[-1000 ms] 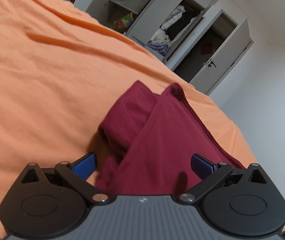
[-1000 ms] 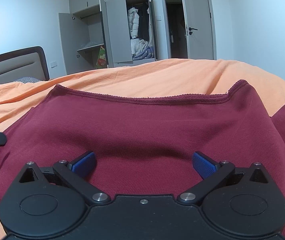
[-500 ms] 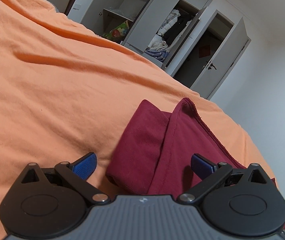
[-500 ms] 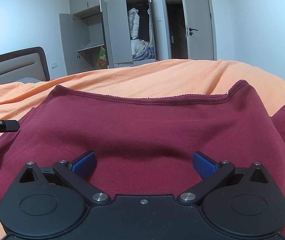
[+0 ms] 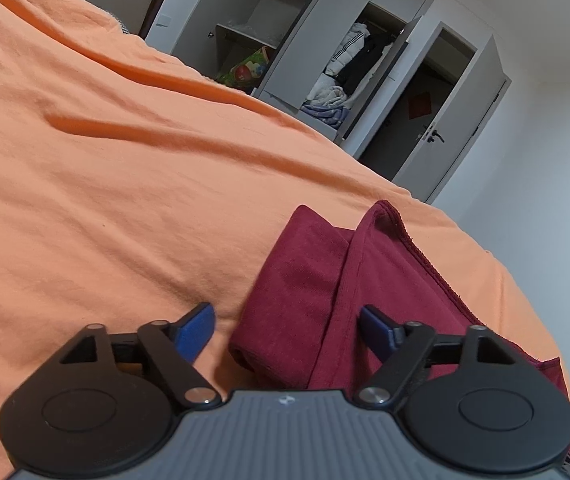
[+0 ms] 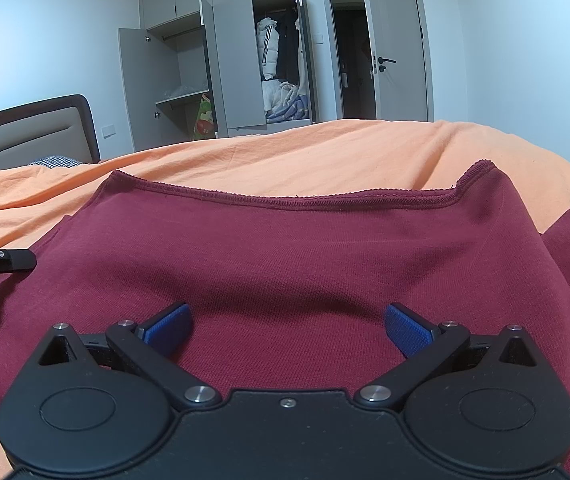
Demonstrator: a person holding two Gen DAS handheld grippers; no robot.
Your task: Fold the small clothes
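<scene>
A dark red garment [image 6: 305, 264] lies on the orange bedsheet [image 6: 325, 152], its stitched hem running across the far side. In the left wrist view the same garment [image 5: 325, 280] shows a folded-over layer at its left edge. My left gripper [image 5: 287, 330] is open, its blue pads straddling that folded edge with nothing pinched. My right gripper [image 6: 287, 328] is open too, hovering low over the middle of the cloth. The black tip of the left gripper [image 6: 9, 260] pokes in at the left edge of the right wrist view.
The orange sheet [image 5: 105, 184] spreads wide to the left with a few creases. A padded headboard [image 6: 25, 136] stands at the far left. Beyond the bed are a grey wardrobe [image 6: 225, 72] with open doors and hanging clothes, and an open room door [image 6: 401, 48].
The left gripper has drawn back and swung left, so the red garment sits further right between its pads and more orange sheet shows. The right gripper has stayed still.
</scene>
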